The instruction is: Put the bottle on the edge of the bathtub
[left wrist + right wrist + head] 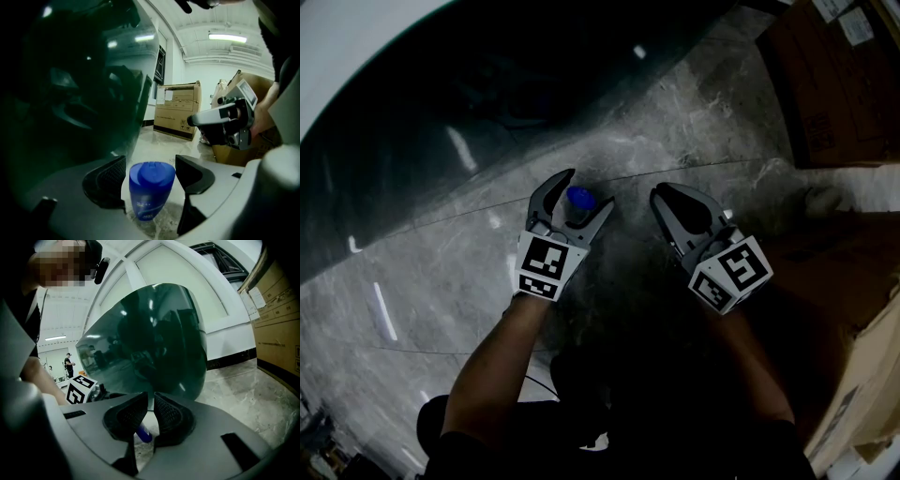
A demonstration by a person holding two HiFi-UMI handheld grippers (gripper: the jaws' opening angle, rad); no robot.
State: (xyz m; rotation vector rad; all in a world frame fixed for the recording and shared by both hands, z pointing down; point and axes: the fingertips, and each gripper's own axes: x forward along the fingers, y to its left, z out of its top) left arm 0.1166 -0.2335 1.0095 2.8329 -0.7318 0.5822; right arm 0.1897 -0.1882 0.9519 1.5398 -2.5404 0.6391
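Observation:
A small blue bottle [579, 198] with a flip cap stands upright on the grey marble floor, close to the dark green glossy wall of the bathtub [441, 122]. My left gripper [586, 190] is open, one jaw on each side of the bottle. In the left gripper view the bottle [151, 187] sits between the pads with a small gap showing on each side, and the bathtub [79, 84] fills the left. My right gripper [661, 194] is shut and empty, a little to the right. Under its jaws [151, 394] a bit of the bottle [143, 433] shows, with the bathtub [150, 338] behind.
Cardboard boxes stand at the top right [834, 75] and along the right edge [862, 356]. More boxes [178, 110] stand against the far wall. The marble floor [694, 122] runs between tub and boxes. A person [69, 363] stands far off.

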